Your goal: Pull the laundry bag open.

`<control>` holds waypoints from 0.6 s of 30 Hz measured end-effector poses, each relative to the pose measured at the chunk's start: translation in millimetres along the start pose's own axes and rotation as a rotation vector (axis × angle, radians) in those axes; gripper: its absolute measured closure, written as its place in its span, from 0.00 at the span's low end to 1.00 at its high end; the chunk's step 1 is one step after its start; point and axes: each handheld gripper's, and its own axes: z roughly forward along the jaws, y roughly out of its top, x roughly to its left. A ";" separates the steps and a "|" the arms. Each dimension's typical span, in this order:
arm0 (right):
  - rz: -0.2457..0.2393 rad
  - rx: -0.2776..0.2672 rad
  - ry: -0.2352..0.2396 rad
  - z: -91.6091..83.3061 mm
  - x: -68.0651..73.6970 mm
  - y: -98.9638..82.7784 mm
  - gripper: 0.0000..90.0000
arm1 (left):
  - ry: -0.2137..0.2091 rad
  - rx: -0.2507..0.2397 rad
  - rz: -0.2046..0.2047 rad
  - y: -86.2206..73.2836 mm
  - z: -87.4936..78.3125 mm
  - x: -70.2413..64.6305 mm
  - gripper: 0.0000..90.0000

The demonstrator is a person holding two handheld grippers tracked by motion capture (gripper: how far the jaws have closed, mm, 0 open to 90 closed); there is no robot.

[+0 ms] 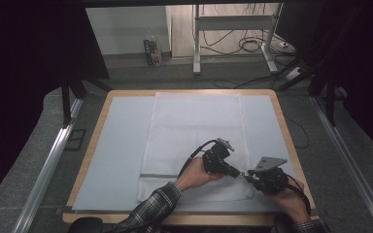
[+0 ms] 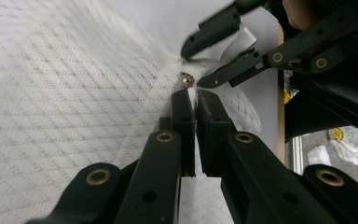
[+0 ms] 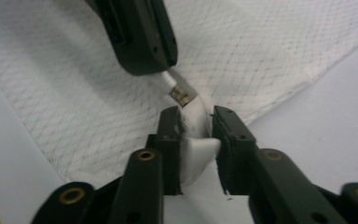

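Looking down from the high view, there's 1 wooden surface [image 1: 102, 116] covered by 1 pale sheet [image 1: 116, 145], and on top of that 1 white mesh bag [image 1: 194, 126] with a zipper line [image 1: 158, 174] running across its near part. The bag sits roughly in the middle, with bare sheet on both sides, more of it on the left, so lots of open room there. The near right corner is where it gets crowded: 2 claws meet there, close to the surface's right edge.

The left claw [image 1: 237, 172] is clenched on the zipper pull; in the left gripper view its jaws are pressed nearly together with the little metal slider [image 2: 187, 80] at their tips. The right claw [image 3: 195, 122] is grasping a bunched fold of the mesh bag right beside that slider, white fabric wedged between its 2 jaws.

2 hands, 1 plaid sleeve [image 1: 150, 211] on the left arm.
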 end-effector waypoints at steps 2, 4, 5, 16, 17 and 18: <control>-0.001 -0.008 0.005 0.1 -1.8 0.2 0.69 | -0.005 -0.001 -0.001 0.7 -1.4 -0.8 0.97; -0.012 -0.001 0.026 3.4 -4.1 0.6 0.64 | -0.009 -0.004 0.006 1.4 -3.5 -1.2 0.97; -0.020 0.006 0.030 5.3 -4.7 1.1 0.62 | -0.012 -0.006 0.008 1.7 -4.6 -1.4 0.97; -0.081 0.034 0.059 11.4 -0.8 7.6 0.93 | -0.036 -0.024 0.010 -0.8 -10.0 0.0 0.96; -0.082 0.027 0.055 10.2 -0.6 7.8 0.93 | -0.032 -0.029 0.009 -1.8 -9.6 0.0 0.95; -0.082 0.021 0.053 9.1 -0.7 8.1 0.93 | -0.033 -0.014 0.022 -2.4 -10.0 1.4 0.95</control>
